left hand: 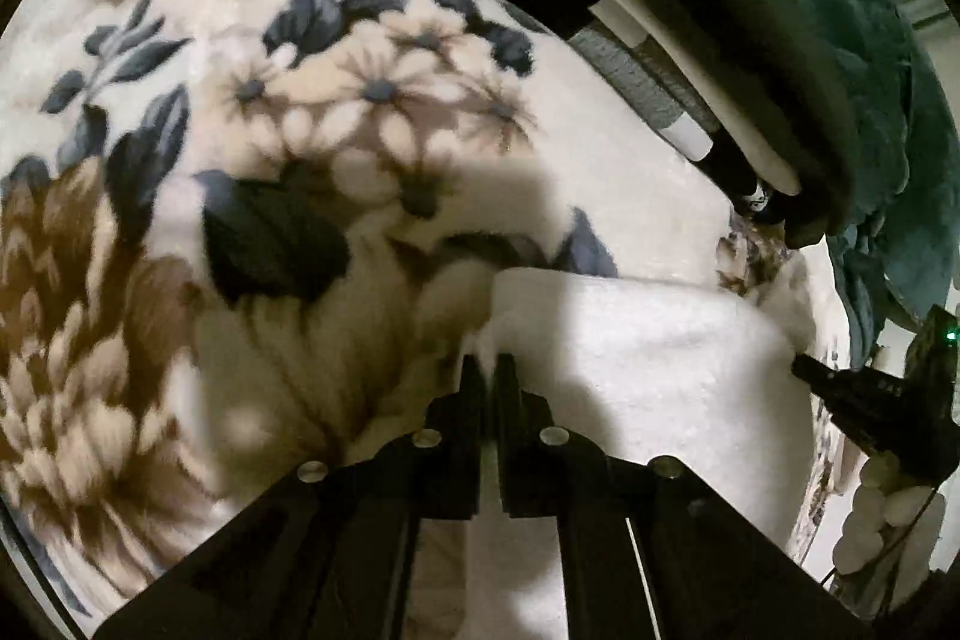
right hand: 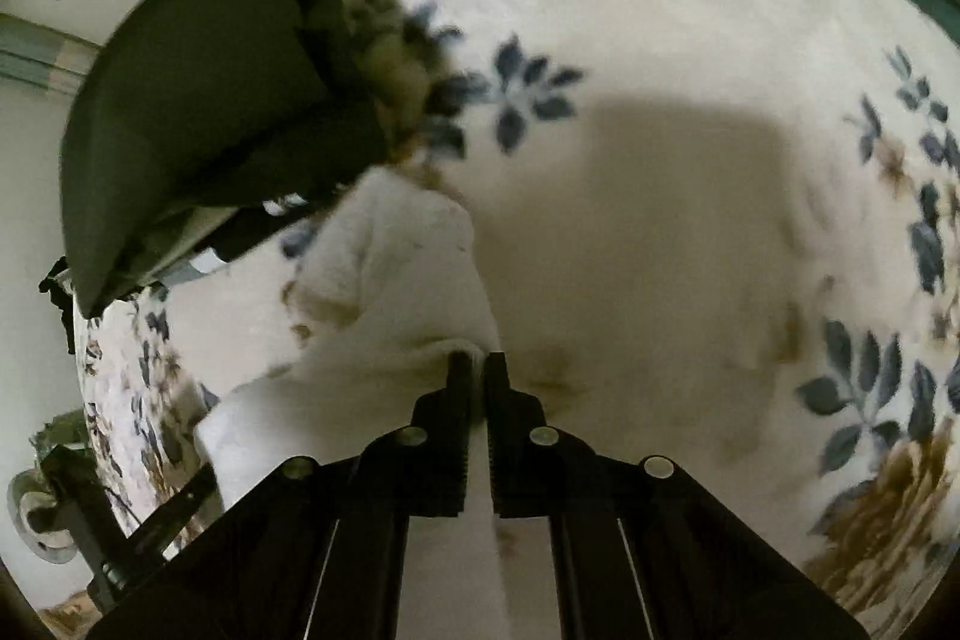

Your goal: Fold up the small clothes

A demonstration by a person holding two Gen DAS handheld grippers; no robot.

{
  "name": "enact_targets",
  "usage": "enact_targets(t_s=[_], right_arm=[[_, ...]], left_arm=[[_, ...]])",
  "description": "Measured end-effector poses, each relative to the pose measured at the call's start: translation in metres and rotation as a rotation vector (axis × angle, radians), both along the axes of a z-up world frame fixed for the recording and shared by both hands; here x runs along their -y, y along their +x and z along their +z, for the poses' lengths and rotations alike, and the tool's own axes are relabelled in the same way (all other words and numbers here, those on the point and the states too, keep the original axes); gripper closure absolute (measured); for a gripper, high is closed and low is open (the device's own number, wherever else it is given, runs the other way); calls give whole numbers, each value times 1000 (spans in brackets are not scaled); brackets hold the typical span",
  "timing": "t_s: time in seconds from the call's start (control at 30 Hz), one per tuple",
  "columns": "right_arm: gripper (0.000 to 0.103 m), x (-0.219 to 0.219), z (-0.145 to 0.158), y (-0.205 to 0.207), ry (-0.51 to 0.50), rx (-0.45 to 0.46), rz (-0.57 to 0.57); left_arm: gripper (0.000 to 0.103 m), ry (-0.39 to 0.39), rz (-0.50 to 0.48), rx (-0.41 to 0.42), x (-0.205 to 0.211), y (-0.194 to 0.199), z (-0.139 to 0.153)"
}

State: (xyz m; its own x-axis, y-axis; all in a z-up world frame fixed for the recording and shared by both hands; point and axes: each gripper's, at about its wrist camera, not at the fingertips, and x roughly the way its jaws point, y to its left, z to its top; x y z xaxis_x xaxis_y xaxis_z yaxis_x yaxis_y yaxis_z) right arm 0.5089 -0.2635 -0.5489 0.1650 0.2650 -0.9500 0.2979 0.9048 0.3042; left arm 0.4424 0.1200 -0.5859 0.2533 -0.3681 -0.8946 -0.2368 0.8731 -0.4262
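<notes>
So your left gripper (left hand: 491, 370) and right gripper (right hand: 478, 367) each have jaws clamped on the white cloth (left hand: 630, 340), lifting its edge for folding over the blanket (left hand: 300, 100)

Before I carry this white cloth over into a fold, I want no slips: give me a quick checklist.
1. Left claw shut on white cloth: ok.
2. Right claw shut on the cloth's other edge: ok.
3. Cloth hanging flat between claws: cannot tell, blurred.
4. Floral blanket ahead free of clothes: ok.
5. Folded dark stack clear of the path: cannot tell.
</notes>
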Motion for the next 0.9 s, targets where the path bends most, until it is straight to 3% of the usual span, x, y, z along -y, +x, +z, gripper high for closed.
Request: enact_targets(t_s=[0.1,0.13,0.2,0.23,0.27,0.3,0.4,0.57,0.63,0.73,0.9], right_arm=[[96,-3,6,-5,62,-21,9],[89,-4,10,-9,85,-29,8],[66,-5,23,-27,152,-41,11],[49,-4,32,-42,186,-38,12],[45,-2,39,-56,205,-35,13],[45,-1,47,-72,219,-39,13],[43,3,68,-132,268,-66,3],[39,16,78,-248,274,-158,-44],[39,13,66,-304,253,-227,-69],[39,1,37,-365,281,-313,-99],[39,-30,-4,-422,316,-372,-140]], left_arm=[[96,1,-35,41,-2,-4,20],[96,-22,-48,53,-4,-10,28],[84,-60,-64,68,-4,-20,42],[66,-102,-81,82,-4,-29,50],[43,-133,-92,94,-5,-39,57],[37,-157,-97,103,-7,-49,63],[36,-234,-130,94,-12,-99,81],[36,-172,-200,-3,-8,-195,87],[36,-147,-222,-93,-4,-245,74],[36,-124,-209,-187,7,-286,53],[38,-48,-203,-286,28,-338,21]])
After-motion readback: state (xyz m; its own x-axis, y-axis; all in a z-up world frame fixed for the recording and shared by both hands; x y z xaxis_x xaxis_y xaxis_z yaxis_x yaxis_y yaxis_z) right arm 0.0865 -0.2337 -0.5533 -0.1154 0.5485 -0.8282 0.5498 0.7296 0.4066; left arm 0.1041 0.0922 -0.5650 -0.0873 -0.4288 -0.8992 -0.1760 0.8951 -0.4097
